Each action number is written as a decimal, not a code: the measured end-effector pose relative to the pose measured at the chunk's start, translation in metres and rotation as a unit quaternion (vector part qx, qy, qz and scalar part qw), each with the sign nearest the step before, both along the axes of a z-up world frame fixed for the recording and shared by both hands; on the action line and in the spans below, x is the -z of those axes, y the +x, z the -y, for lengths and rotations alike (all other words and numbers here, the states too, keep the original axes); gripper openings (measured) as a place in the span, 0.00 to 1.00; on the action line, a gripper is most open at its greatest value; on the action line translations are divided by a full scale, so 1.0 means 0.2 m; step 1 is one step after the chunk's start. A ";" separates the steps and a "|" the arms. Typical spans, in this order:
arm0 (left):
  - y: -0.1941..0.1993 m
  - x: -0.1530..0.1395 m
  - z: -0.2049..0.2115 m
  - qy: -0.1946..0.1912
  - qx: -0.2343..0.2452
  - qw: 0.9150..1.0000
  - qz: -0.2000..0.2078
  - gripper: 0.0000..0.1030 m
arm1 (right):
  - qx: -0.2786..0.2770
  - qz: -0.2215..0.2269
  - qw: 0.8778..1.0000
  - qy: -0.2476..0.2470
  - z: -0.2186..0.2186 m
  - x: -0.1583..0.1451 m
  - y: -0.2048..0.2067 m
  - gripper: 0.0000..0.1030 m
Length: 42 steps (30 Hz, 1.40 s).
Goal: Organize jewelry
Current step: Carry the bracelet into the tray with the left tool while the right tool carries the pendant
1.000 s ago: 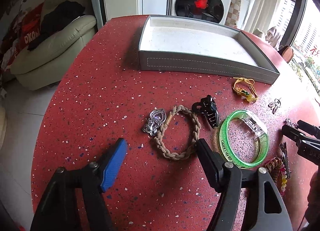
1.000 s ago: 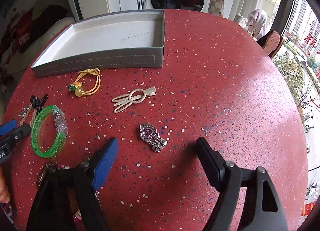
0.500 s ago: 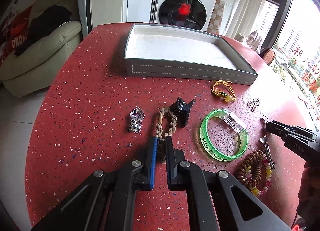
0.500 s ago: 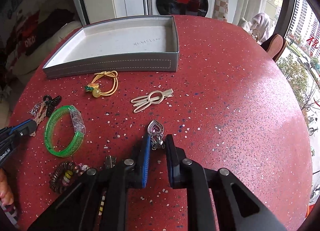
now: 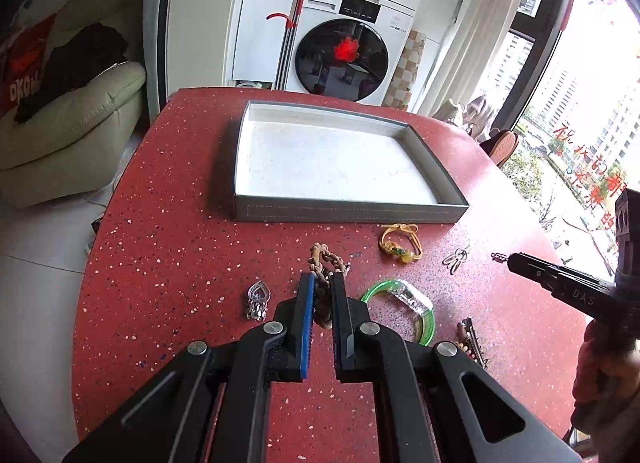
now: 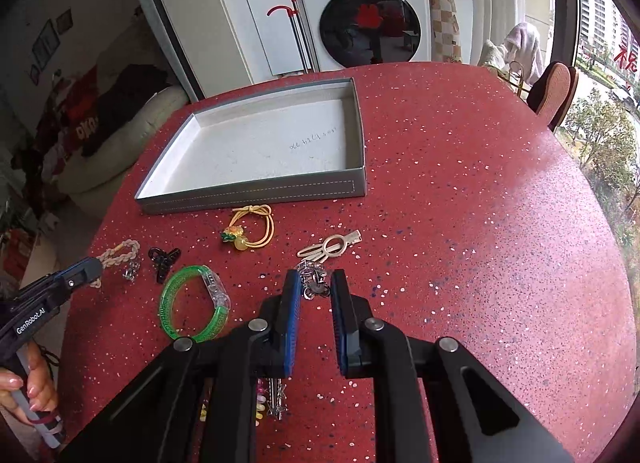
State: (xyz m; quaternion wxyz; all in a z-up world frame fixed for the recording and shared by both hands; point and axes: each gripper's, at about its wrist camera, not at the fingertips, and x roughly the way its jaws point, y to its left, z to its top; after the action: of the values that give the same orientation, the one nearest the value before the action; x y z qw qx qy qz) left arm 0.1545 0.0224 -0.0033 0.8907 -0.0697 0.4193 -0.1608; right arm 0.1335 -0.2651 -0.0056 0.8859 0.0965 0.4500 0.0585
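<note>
Left wrist view shows the red speckled worktop (image 5: 168, 263) with a grey tray (image 5: 348, 211) at its far part, and the tray holds nothing. At the left lies a silver heart pendant (image 5: 258, 299) flat on the worktop. Just beside it to the right, the left gripper (image 5: 323, 287) has its fingers (image 5: 307, 303) closed on the braided rope bracelet (image 5: 322, 263), and the loop of the bracelet sticks out in front of the tips. Further right lie a yellow hair tie (image 5: 400, 249) near the front wall of the tray, a green bangle (image 5: 404, 305) partly hidden behind the gripper, and a small beige hair clip (image 5: 456, 259). At the right edge the other gripper enters the picture. In the right wrist view, the left gripper comes in from the left edge with the rope bracelet in its tips, and a black claw clip (image 6: 163, 261) lies beside it, then the green bangle and the yellow hair tie. In the middle, the right gripper (image 6: 315, 287) has its fingers (image 6: 292, 303) pressed on a second silver heart pendant (image 6: 314, 283), which sits between the tips, with the beige hair clip just beyond it. Whether the two held pieces touch the worktop, I cannot tell.
</note>
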 end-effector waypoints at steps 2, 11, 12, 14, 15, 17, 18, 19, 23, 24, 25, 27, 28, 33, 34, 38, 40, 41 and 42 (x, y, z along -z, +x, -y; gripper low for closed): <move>0.04 -0.07 0.00 -0.010 0.004 1.000 0.009 0.26 | -0.005 0.009 1.000 0.006 -0.01 -0.06 0.04 0.16; 0.36 -0.33 0.10 0.017 0.022 0.998 0.060 0.26 | -0.024 0.037 0.999 0.013 -0.04 -0.31 0.36 0.16; 0.42 -0.34 0.11 0.020 0.022 0.998 0.063 0.26 | -0.024 0.035 0.999 0.015 -0.04 -0.31 0.41 0.16; 0.52 -0.35 0.13 0.034 0.020 0.997 0.074 0.26 | -0.021 0.031 0.999 0.016 -0.04 -0.31 0.51 0.16; 0.58 -0.35 0.15 0.040 0.017 0.996 0.075 0.26 | -0.019 0.027 0.999 0.017 -0.04 -0.30 0.56 0.16; 0.70 -0.32 0.16 0.041 0.012 0.997 0.066 0.26 | -0.013 0.019 0.999 0.023 -0.04 -0.27 0.67 0.16; 0.76 -0.29 0.17 0.040 0.007 0.997 0.060 0.26 | -0.010 0.015 0.999 0.028 -0.03 -0.25 0.72 0.16; 0.81 -0.26 0.18 0.041 0.004 0.998 0.054 0.26 | -0.008 0.011 0.999 0.032 -0.03 -0.22 0.76 0.16; 0.99 -0.09 0.21 0.063 -0.008 0.997 0.034 0.26 | 0.002 -0.007 0.999 0.038 -0.05 -0.09 0.92 0.16; 1.02 -0.04 0.21 0.072 -0.011 0.997 0.028 0.26 | 0.005 -0.011 0.999 0.036 -0.05 -0.05 0.95 0.16; 1.03 0.01 0.22 0.080 -0.011 0.996 0.022 0.26 | 0.008 -0.016 0.999 0.035 -0.06 -0.01 0.98 0.16; 1.07 0.10 0.23 0.093 -0.012 0.996 0.011 0.26 | 0.010 -0.023 0.999 0.034 -0.07 0.05 1.02 0.16; 1.07 0.14 0.24 0.101 -0.012 0.995 0.007 0.26 | 0.011 -0.025 0.999 0.030 -0.08 0.08 1.04 0.16; 1.09 0.27 0.26 0.135 -0.016 0.991 -0.009 0.26 | 0.010 -0.047 0.999 0.023 -0.12 0.23 1.05 0.16; 1.09 0.29 0.26 0.140 -0.018 0.990 -0.011 0.26 | 0.011 -0.051 0.998 0.022 -0.12 0.25 1.05 0.16; 1.06 0.34 0.28 0.166 -0.022 0.986 -0.019 0.26 | 0.015 -0.051 0.998 0.016 -0.13 0.28 1.02 0.17; 1.06 0.35 0.28 0.174 -0.027 0.984 -0.017 0.43 | 0.011 -0.050 0.999 0.013 -0.13 0.27 1.01 0.18; 1.05 0.35 0.28 0.181 -0.033 0.983 -0.011 0.48 | 0.008 -0.049 0.999 0.013 -0.14 0.27 1.01 0.20; 1.05 0.35 0.29 0.184 -0.036 0.982 -0.008 0.61 | 0.004 -0.050 0.999 0.018 -0.14 0.27 1.01 0.26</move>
State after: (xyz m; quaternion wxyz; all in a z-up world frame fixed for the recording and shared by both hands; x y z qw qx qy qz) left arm 0.3637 -0.0350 -0.0730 0.8902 0.0797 0.4459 -0.0483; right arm 0.3347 -0.2368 -0.0598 0.8608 0.1165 0.4919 0.0583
